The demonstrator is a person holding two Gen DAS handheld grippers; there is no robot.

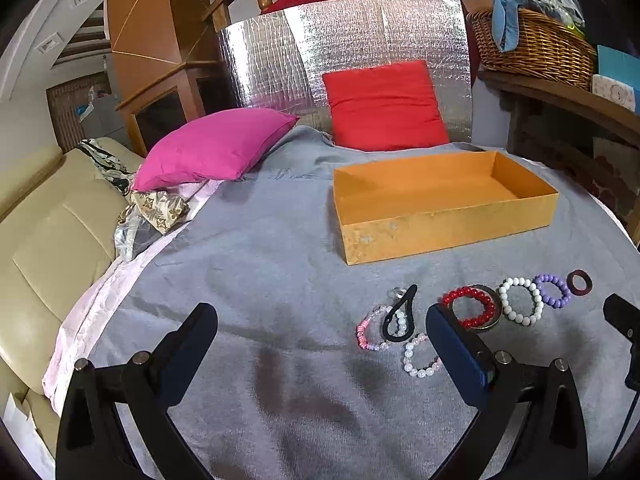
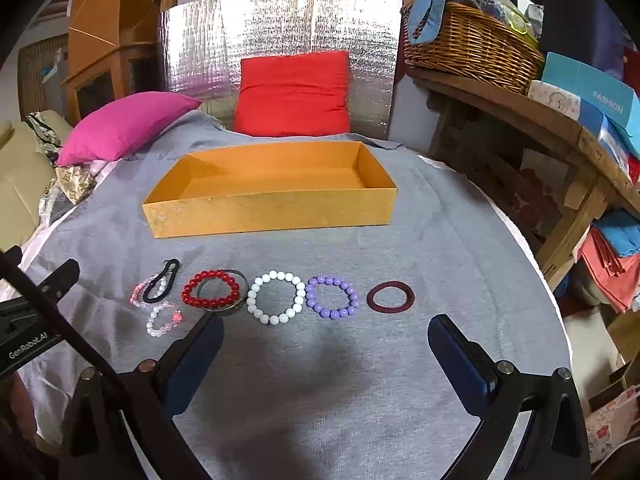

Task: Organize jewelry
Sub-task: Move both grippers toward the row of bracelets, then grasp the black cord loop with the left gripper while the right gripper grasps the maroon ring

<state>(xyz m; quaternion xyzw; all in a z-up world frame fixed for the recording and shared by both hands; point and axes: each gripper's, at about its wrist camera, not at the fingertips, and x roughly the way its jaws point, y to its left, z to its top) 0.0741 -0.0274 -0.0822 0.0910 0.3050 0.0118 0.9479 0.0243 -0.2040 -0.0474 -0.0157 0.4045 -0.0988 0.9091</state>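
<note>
Bracelets (image 2: 276, 298) just beyond spread fingers (image 2: 460, 354)

In my left view, my right finger (image 1: 456, 356) covers part of the clear bead bracelet (image 1: 420, 358) and the near edge of the red bead bracelet (image 1: 470, 306). The metal bangle (image 2: 224, 294) under that red one shows only in arcs. The small clear piece (image 1: 397, 292) by the black hair tie (image 1: 400, 316) is too small to identify. My other gripper (image 1: 624, 332) is cut off at the edge.
</note>
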